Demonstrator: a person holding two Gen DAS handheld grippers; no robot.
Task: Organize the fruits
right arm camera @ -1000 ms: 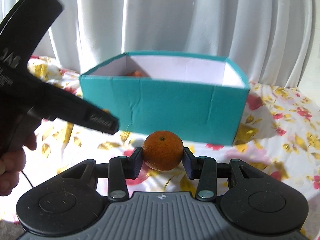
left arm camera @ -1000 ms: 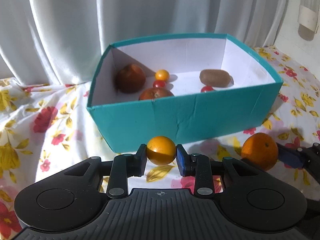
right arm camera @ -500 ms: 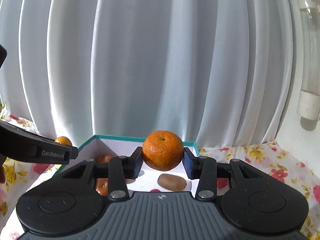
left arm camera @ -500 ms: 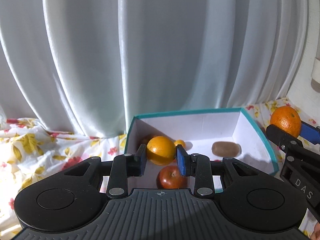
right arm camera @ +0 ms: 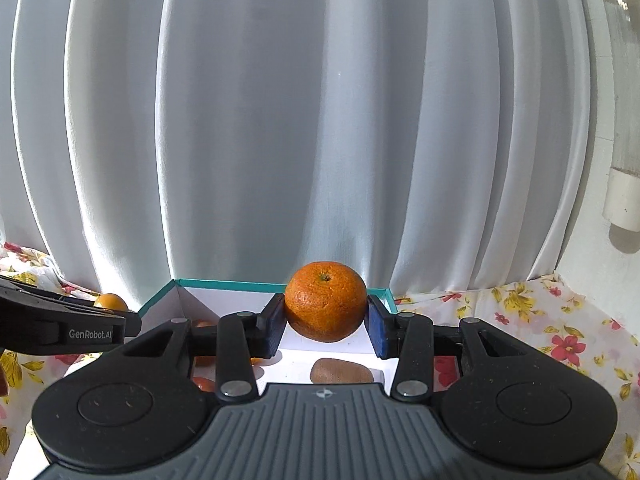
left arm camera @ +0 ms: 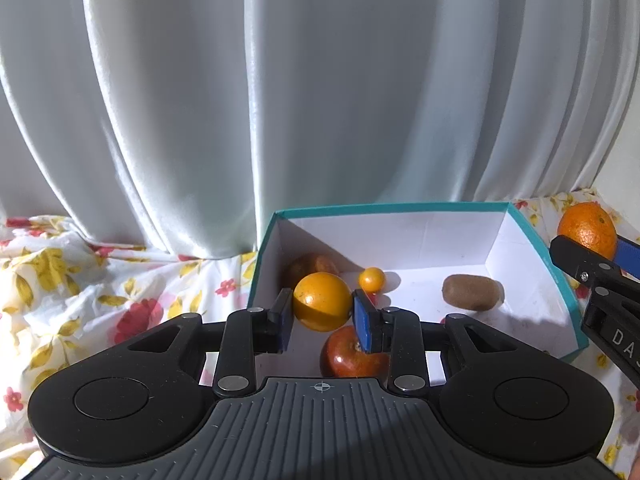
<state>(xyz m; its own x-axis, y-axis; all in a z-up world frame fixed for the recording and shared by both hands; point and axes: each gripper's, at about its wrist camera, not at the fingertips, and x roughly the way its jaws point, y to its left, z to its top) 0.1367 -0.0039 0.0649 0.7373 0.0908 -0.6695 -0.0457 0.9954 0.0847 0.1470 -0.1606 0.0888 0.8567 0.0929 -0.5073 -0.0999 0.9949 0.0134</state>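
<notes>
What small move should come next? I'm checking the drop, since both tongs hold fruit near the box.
Probably lower the left tongs a little and let go: their yellow fruit hangs over the box, above a red fruit, so a short drop is gentler.

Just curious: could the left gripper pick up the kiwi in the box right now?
Probably not: the left gripper is already shut on a yellow-orange fruit. The kiwi itself lies uncovered in the open box.

box [left arm camera: 416, 209] on cloth [left arm camera: 80, 280] | kiwi [left arm camera: 472, 292] in box, R | curtain [left arm camera: 320, 100] behind
</notes>
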